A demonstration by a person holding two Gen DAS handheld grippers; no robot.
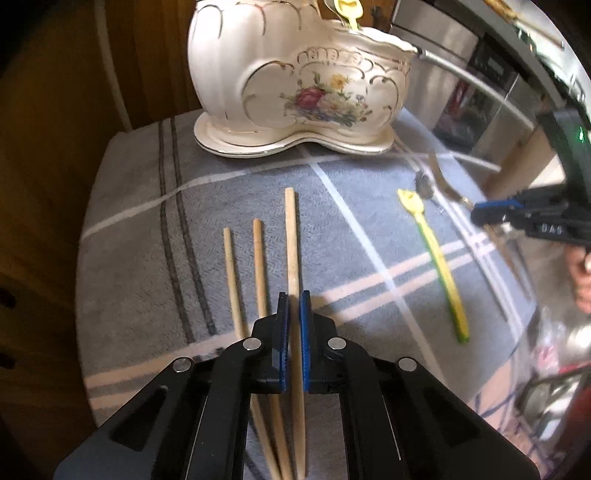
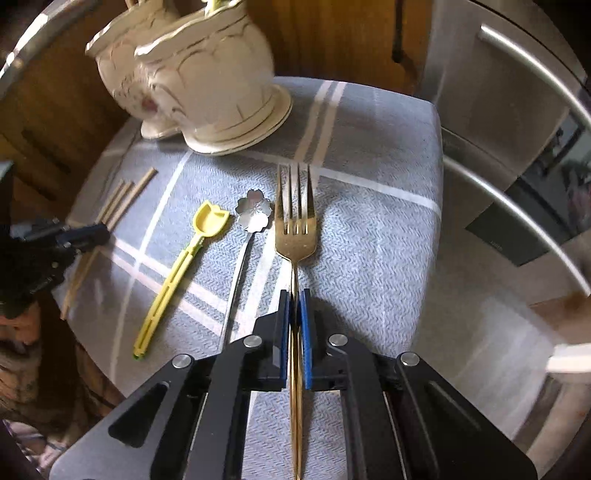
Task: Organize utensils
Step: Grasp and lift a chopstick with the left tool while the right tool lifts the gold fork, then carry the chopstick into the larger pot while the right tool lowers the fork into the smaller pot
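My left gripper (image 1: 294, 300) is shut on a wooden chopstick (image 1: 291, 236), the rightmost of three; the other two chopsticks (image 1: 258, 266) lie beside it on the grey plaid cloth (image 1: 155, 236). My right gripper (image 2: 294, 297) is shut on the thin handle of a gold fork (image 2: 295, 225), tines pointing away. A yellow tulip-shaped spoon (image 2: 173, 273) and a silver flower-shaped spoon (image 2: 253, 211) lie left of the fork. The cream floral ceramic holder (image 1: 295, 85) stands at the back; a yellow utensil (image 1: 349, 11) sticks out of it.
The cloth covers a small table with its edges close on all sides. A steel appliance with bar handles (image 2: 517, 110) stands to the right. Wooden cabinet fronts (image 1: 48, 184) are on the left. A person's hand (image 1: 581, 280) holds the right gripper.
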